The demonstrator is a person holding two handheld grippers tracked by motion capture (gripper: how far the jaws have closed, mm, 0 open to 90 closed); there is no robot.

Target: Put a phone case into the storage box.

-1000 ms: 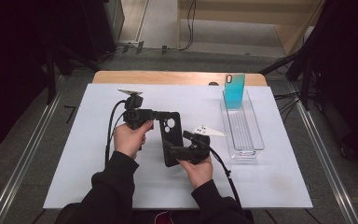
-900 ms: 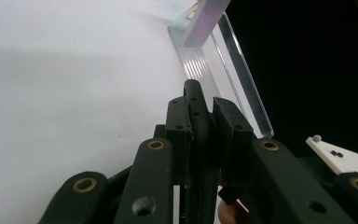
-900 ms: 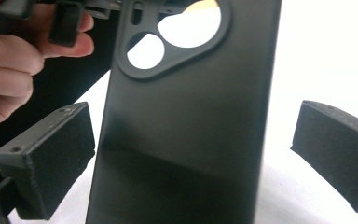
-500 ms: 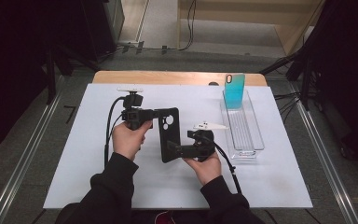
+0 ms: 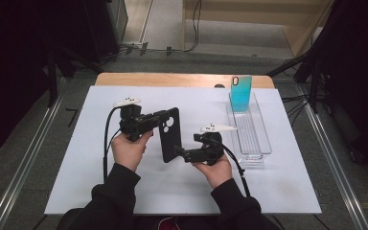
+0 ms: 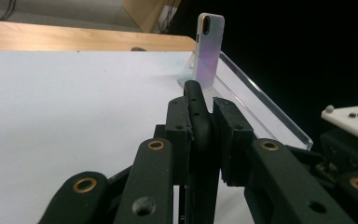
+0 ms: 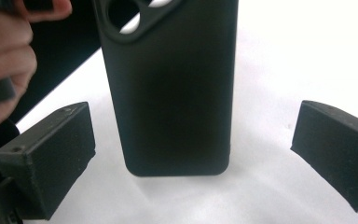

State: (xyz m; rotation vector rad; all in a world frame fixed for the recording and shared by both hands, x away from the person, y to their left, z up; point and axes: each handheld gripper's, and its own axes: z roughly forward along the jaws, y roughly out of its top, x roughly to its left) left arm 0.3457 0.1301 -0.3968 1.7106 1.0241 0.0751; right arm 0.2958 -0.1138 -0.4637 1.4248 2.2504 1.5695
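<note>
A black phone case (image 5: 170,135) hangs above the white table top (image 5: 76,158), camera cut-out uppermost. My left gripper (image 5: 161,117) is shut on its upper edge; in the left gripper view the pads (image 6: 177,126) pinch the case's rim (image 6: 196,100). My right gripper (image 5: 179,152) points at the case's lower end. In the right gripper view its jaws stand wide open on either side of the case (image 7: 168,93), with the pads (image 7: 51,158) apart from it.
A clear plastic tray (image 5: 255,143) lies at the right of the table, with a teal phone case (image 5: 241,93) standing upright at its far end. A wooden strip (image 5: 172,79) runs along the back edge. Cables trail from both grippers towards the person.
My left gripper and the black case have shifted a little to the left and the case has tilted. The right hand has stayed nearly in place.
</note>
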